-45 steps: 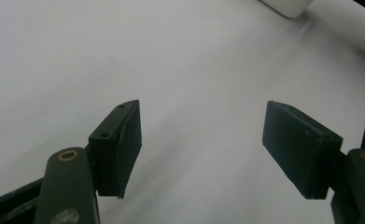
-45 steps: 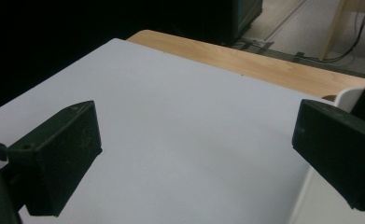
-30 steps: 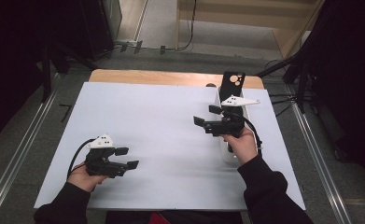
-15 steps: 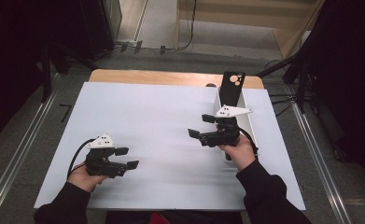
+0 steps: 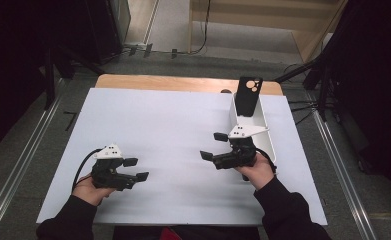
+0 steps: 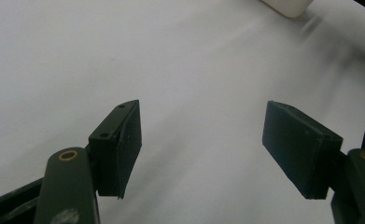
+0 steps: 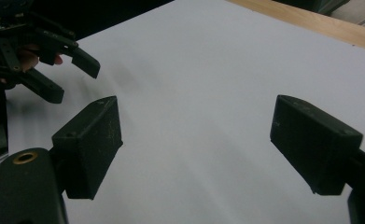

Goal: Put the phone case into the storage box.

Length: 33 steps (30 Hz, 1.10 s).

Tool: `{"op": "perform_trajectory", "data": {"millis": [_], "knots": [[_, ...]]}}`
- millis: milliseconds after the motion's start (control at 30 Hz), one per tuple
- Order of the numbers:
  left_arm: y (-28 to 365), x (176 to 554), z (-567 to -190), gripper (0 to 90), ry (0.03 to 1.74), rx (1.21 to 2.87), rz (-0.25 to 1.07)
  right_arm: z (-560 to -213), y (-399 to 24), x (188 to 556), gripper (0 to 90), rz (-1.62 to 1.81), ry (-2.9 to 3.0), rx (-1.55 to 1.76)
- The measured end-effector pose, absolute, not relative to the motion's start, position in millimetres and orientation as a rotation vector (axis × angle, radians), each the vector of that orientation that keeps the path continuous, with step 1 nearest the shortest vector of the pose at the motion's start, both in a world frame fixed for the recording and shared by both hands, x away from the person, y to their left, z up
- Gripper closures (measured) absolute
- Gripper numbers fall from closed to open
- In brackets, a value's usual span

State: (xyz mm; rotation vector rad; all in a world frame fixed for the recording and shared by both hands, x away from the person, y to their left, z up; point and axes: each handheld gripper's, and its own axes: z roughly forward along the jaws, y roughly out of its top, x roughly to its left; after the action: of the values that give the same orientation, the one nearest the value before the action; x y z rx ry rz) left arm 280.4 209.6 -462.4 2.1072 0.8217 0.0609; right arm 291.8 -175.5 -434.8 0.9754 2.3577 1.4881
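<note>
Both pairs of jaws stand apart with nothing between them but bare white sheet (image 5: 173, 135). The right gripper (image 5: 210, 146) points left across the table, just beside the white tray (image 5: 269, 145), whose far end holds an upright black phone case (image 5: 248, 96). The left gripper (image 5: 136, 169) rests near the front edge, well apart from the tray, aimed right. Both forearms enter from below.

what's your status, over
Left hand-held gripper open, empty. Right hand-held gripper open, empty. Phone upright in white tray. Nothing in the way.
</note>
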Motion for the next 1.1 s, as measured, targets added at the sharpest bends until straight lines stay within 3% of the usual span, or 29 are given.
{"op": "perform_trajectory", "data": {"millis": [1100], "knots": [[208, 279, -462, 28.4, 0.816, 2.113, 0.059, -461, -187, 257, 15.2, 1.422, 2.500, 0.937]]}}
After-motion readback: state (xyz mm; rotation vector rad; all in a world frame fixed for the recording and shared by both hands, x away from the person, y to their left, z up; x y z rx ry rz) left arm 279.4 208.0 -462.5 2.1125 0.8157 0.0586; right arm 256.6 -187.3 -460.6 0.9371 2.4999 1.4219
